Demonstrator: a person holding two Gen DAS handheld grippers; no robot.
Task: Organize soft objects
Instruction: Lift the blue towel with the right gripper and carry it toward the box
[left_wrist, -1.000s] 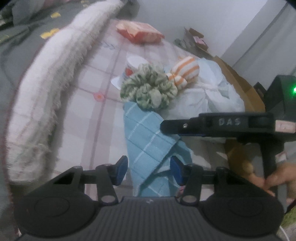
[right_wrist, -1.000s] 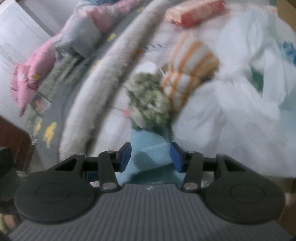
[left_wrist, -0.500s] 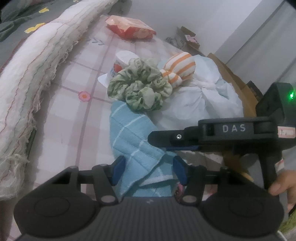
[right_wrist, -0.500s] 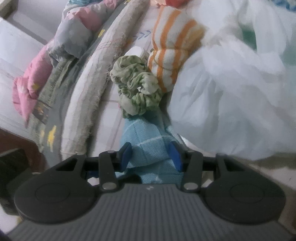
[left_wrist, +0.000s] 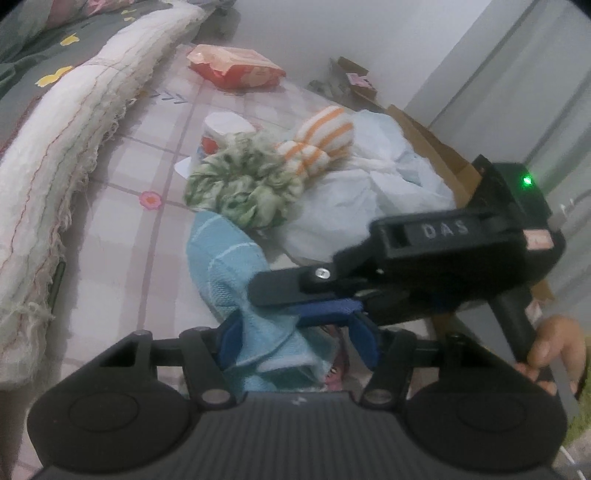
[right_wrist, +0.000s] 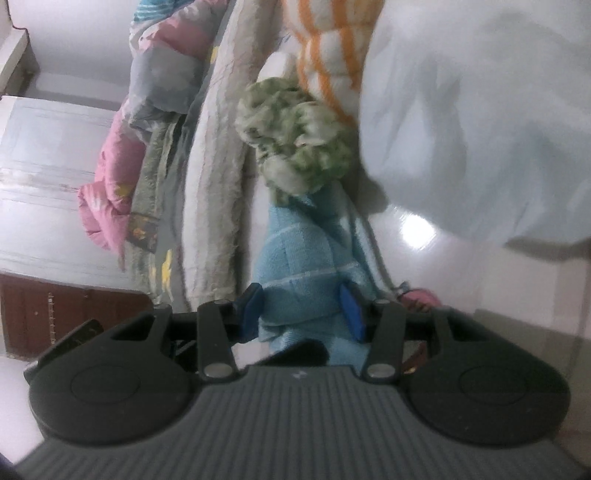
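Fingers of the left gripper (left_wrist: 297, 341), seen in the left wrist view, stood apart, having just been opening, with the near end of the blue checked cloth (left_wrist: 225, 266) lying loose between them; the right blue pad (left_wrist: 364, 343) stood clear of the fabric, while contact at the left pad could not be told. Right gripper (left_wrist: 295, 295), entering from the right and carried by a hand (left_wrist: 550, 347) at the right edge, reached across the same cloth with its fingers clenched on a fold. Farther off, a green scrunchie (left_wrist: 243, 192) touched the far end of the cloth, an orange-striped soft item (left_wrist: 325, 136) lay just beyond it against a white plastic bag (left_wrist: 369, 206), and a small white cup (left_wrist: 225, 129) stood behind the scrunchie. All rested on a pink checked sheet (left_wrist: 122, 236), bordered at left by a rolled fringed blanket (left_wrist: 55, 147); an orange packet (left_wrist: 236, 68) lay at the far end.

Right wrist view, blurred: the fingers of the right gripper (right_wrist: 303, 312) pressed on the bunched blue checked cloth (right_wrist: 295, 254) from both sides, grasping it. Beyond it lay the green scrunchie (right_wrist: 295, 136), then the orange-striped soft item (right_wrist: 328, 55); the white plastic bag (right_wrist: 480, 110) filled the right, and the rolled fringed blanket (right_wrist: 221, 184) ran along the left.
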